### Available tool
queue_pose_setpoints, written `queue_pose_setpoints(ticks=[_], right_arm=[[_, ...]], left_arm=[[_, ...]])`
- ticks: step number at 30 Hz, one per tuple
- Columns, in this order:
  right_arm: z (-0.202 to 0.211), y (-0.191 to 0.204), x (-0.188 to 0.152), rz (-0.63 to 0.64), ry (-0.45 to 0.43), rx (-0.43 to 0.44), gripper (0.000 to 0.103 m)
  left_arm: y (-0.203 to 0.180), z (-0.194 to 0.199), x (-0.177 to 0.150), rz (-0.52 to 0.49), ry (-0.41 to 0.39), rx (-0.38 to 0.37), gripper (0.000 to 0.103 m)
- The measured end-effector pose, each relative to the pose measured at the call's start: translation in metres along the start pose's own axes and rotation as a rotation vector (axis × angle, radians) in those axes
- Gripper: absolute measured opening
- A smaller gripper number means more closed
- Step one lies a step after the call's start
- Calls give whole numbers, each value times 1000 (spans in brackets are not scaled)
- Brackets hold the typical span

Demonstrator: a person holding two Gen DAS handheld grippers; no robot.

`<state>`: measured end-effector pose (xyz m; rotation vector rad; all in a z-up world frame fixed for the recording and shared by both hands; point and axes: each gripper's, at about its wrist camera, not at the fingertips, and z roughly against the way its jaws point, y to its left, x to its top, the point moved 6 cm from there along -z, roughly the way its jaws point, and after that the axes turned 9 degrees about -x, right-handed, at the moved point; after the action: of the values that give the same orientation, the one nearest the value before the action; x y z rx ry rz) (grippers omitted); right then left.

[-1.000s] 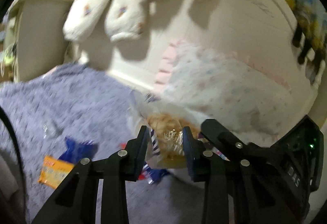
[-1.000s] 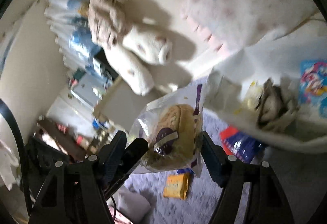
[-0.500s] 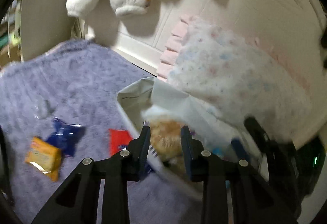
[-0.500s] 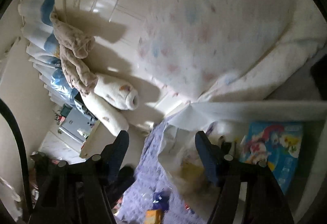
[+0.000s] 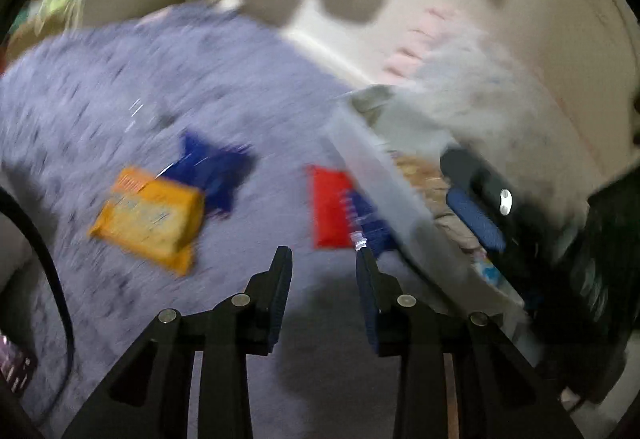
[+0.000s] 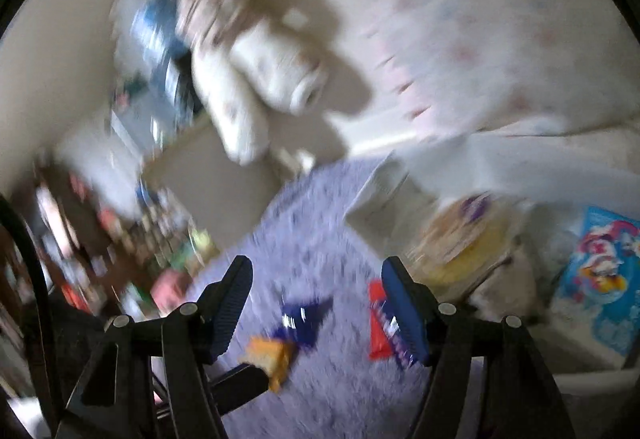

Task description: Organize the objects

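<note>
Sorting partly done: bread bagged in the bin, 3 packets left on the rug.
The white bin [image 5: 372, 159], right of the left gripper [image 5: 323, 259], already holds the bread bag [image 6: 460, 239]. Ahead on the purple rug [image 5: 120, 99] lie the orange packet [image 5: 148, 217], red packet [image 5: 332, 211] and blue wrapper [image 5: 212, 171]. Both the left gripper and the right gripper [image 6: 316, 271] are released, empty; nothing blocks them.

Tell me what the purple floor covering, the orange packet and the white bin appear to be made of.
Purple floor covering: probably shaggy textile pile; matte, tufted dark flecks. Orange packet: likely plastic film wrapper; flat, printed, though blur hides any sheen. White bin: seemingly thin, smooth plastic, possibly translucent; blur leaves it uncertain.
</note>
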<state>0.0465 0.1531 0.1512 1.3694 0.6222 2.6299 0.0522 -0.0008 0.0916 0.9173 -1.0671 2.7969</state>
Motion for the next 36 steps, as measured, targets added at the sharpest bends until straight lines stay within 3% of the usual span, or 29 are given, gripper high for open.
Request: queue_pose_setpoints(ticks=[1, 2, 5, 7, 12, 14, 18, 23, 30, 36], right_arm=[[-8, 13, -10, 53, 26, -10, 67], [-17, 27, -22, 106, 59, -13, 67], [-32, 44, -42, 130, 138, 21, 66], [-36, 44, -47, 136, 151, 4, 66], [-36, 24, -42, 91, 119, -32, 66], [-41, 16, -42, 71, 141, -42, 66], [-52, 19, -48, 104, 183, -55, 66], [-58, 20, -56, 153, 192, -75, 66], [-77, 7, -69, 130, 262, -102, 66], [-85, -3, -74, 101, 296, -113, 66]], left_arm=[[7, 5, 4, 24, -14, -5, 26], [16, 10, 7, 28, -24, 42, 23], [25, 21, 15, -59, -88, 252, 25], [22, 19, 18, -87, -109, 294, 25], [19, 1, 11, -44, -66, 167, 26], [23, -7, 6, -43, -37, 193, 26], [29, -23, -2, -104, 21, 317, 26], [41, -33, -11, -101, 93, 398, 26], [61, -52, -25, 28, 168, 385, 26], [54, -63, -34, 24, 200, 376, 26]])
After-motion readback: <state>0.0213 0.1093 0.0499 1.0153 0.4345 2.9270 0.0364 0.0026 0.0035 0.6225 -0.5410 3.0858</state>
